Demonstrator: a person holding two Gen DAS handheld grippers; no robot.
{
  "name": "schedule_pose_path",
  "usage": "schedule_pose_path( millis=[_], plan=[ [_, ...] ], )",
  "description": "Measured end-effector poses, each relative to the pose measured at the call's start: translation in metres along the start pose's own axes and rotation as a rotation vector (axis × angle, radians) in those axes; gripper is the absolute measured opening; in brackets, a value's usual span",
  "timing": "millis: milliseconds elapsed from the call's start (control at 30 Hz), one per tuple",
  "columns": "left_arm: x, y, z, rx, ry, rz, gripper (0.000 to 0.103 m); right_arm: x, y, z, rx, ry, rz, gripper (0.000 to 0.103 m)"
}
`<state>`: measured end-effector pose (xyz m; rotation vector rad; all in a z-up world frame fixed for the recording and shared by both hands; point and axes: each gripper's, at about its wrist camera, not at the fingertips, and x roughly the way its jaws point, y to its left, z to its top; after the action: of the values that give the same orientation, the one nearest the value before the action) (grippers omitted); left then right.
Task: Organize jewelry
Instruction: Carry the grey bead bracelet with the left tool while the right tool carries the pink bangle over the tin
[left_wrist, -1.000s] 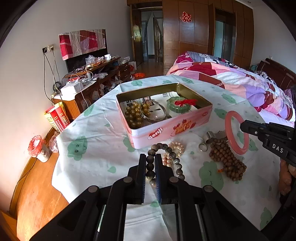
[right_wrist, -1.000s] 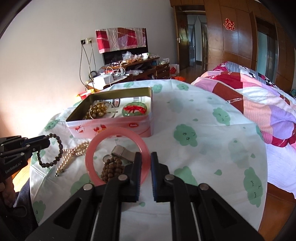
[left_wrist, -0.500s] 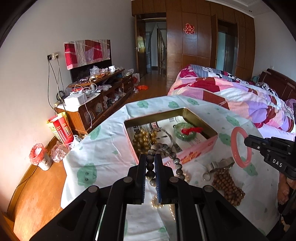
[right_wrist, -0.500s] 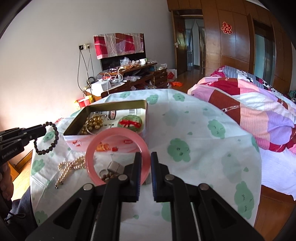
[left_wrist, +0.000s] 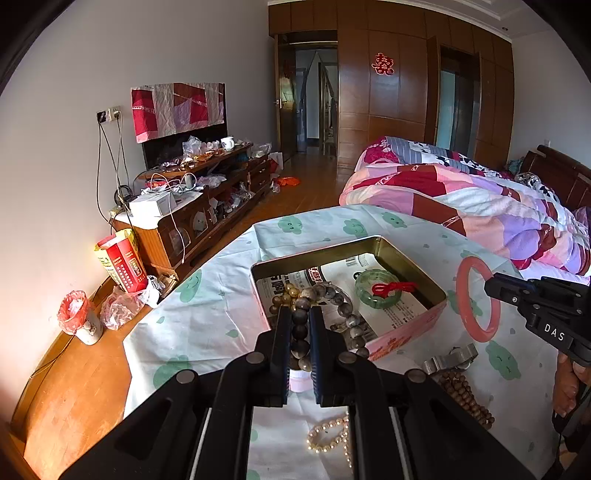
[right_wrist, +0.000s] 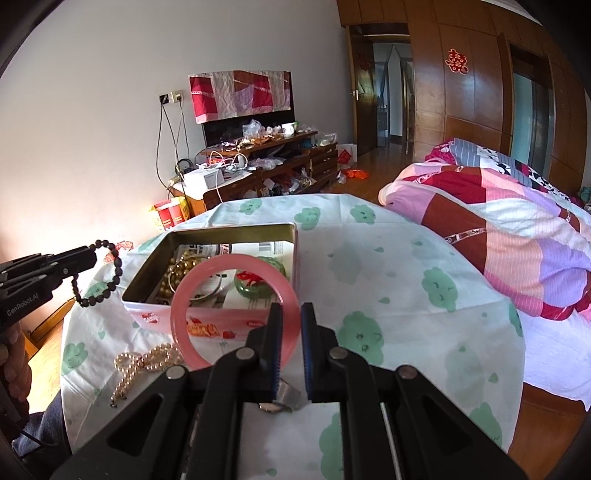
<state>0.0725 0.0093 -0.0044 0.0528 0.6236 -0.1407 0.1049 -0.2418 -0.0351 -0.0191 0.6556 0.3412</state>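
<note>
Where the left wrist view begins, the left claw is clamped on the dark bead bracelet; its lower beads sit hidden between the pads, the rest loops over the near wall of the tin box. Below the claw body, the pearl strand lies on the table, partly cut off by the black frame. To the right, the brown bead bracelet and a metal clip lie on the cloth, each partly covered.

Right wrist view: the right claw is closed on the rim of the pink bangle, held upright in the air before the tin; the gripped part of the rim is hidden.

Inside the tin: gold beads, half hidden behind the held bracelet, a green bangle with red cord, and printed paper lining. Text on the paper is unreadable. Beyond the table, the bed is cut off at right.
</note>
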Motion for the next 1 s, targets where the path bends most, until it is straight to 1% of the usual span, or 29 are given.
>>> schedule_pose_path(
  millis=[500,1000],
  plan=[
    [0.022,-0.004,0.018,-0.008,-0.001,0.005,0.008,0.025,0.011,0.022,-0.043,0.013,0.008,0.012],
    [0.052,-0.004,0.027,0.004,0.027,0.024,0.008,0.053,0.015,0.040,-0.059,0.028,-0.002,0.012]
  ],
)
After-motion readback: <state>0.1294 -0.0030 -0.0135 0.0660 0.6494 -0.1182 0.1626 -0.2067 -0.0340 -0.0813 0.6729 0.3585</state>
